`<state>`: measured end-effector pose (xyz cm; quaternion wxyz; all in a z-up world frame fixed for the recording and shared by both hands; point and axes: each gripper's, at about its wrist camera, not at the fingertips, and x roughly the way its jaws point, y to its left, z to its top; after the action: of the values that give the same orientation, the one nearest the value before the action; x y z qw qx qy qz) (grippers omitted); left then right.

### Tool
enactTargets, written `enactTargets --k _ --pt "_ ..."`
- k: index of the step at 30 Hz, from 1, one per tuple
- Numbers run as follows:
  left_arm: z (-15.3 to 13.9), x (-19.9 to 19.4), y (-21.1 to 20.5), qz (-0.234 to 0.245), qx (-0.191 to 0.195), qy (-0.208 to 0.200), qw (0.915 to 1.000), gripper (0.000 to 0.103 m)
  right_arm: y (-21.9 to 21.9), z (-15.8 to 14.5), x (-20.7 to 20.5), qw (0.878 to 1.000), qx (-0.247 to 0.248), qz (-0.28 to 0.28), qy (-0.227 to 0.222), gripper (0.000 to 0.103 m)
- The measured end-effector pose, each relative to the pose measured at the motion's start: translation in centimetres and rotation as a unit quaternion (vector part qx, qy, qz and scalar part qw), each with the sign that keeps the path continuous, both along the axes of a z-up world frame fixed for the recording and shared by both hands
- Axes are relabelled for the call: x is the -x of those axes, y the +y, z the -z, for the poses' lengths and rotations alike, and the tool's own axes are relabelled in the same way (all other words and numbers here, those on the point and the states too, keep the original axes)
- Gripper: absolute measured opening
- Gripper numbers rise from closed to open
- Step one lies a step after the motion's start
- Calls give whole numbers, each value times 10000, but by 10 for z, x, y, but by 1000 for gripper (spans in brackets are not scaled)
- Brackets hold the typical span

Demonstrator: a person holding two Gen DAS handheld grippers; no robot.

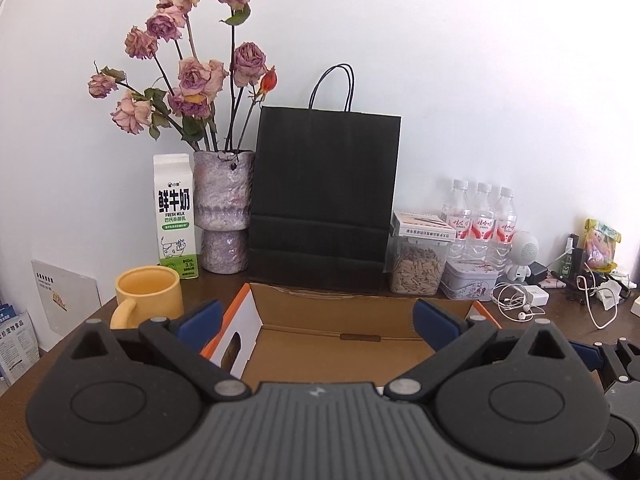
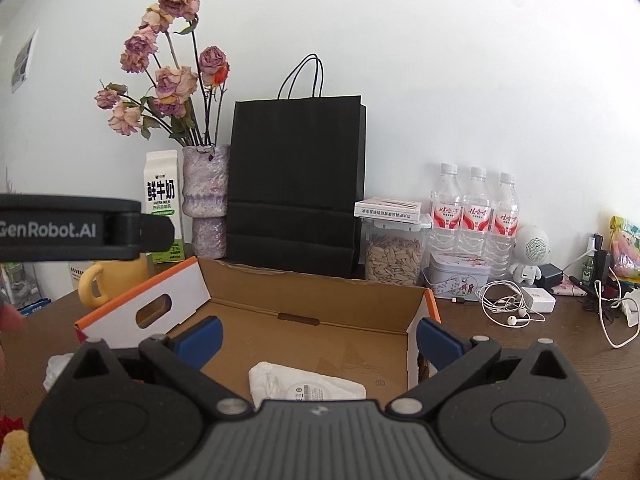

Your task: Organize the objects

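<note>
An open cardboard box (image 2: 320,332) sits in the middle of the brown table (image 2: 520,352), flaps folded out, which makes it the obvious place for loose things to go. One white plastic-wrapped packet (image 2: 304,386) already lies on its floor, near the front. Both tongs hover above the box's near edge with nothing between them: the left gripper (image 1: 318,318) has its blue pads spread wide, and the right gripper (image 2: 319,340) is spread just as wide, seemingly free to pick something next. The tall things, the milk carton (image 1: 175,216), the vase of dried roses (image 1: 224,212), the black paper bag (image 1: 324,200) and three water bottles (image 1: 482,220), line the wall, out of reach's way. Tangled white earphones (image 2: 508,304) and chargers clutter the right side, likely candidates for the box. A yellow mug (image 1: 146,292) stands just left of it
</note>
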<state>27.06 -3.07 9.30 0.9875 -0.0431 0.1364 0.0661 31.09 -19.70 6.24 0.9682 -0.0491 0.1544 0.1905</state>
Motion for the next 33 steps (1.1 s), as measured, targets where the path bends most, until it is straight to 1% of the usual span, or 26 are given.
enactTargets --k 5,14,21,26,31,33 --pt "0 27 6 32 -10 -127 9999 103 -3 -4 27 9997 31 -154 -179 103" --pt "2 65 14 130 -30 -141 9998 103 -11 -5 78 9985 51 -437 -339 103" --pt "12 96 18 209 -128 -73 9997 103 -21 5 113 9981 103 -580 -203 103" --pt "22 118 23 210 -114 29 9997 103 -29 14 134 9979 138 -637 -47 103" --pt "33 141 29 363 -127 85 9992 103 -35 23 152 9976 192 -657 99 103" --pt "39 149 31 369 -129 168 9991 103 -36 26 159 9975 236 -649 152 103"
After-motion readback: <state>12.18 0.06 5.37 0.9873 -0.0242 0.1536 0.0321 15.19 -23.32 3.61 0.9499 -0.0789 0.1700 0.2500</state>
